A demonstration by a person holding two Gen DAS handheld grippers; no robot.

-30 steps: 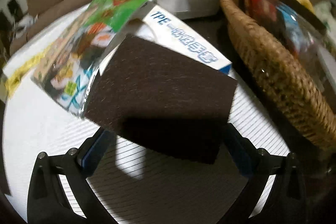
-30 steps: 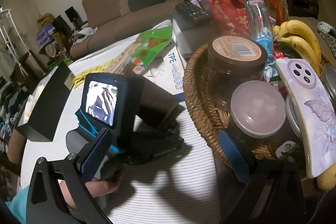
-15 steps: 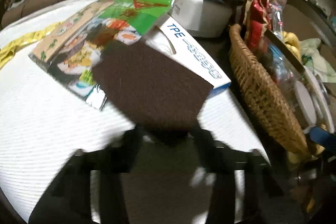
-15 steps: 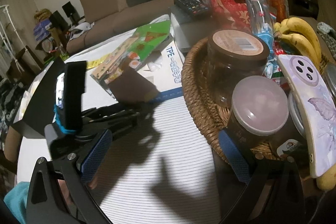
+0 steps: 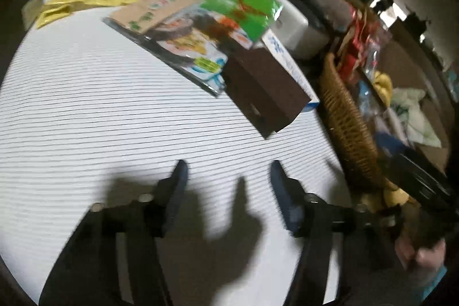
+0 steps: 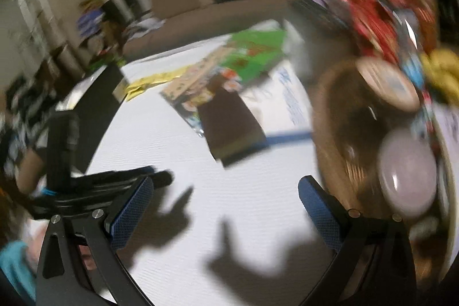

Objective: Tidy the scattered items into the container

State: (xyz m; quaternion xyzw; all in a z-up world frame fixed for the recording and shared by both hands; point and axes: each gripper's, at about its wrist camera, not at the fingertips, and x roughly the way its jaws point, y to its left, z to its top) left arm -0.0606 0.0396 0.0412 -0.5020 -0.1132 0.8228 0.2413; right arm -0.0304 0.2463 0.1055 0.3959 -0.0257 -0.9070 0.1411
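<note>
Left gripper [image 5: 226,185], jaws opening on nothing, short of the brown sponge block [image 5: 265,93] lying between food packet [image 5: 200,27] and wicker basket [image 5: 348,122]; probably light, compressible, best pinched across its narrow sides; right gripper [image 6: 223,205] empty, spread wide

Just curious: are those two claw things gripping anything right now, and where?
Nothing is held. The left gripper is opening over bare tablecloth, short of the brown block. The right gripper is open and empty.
</note>
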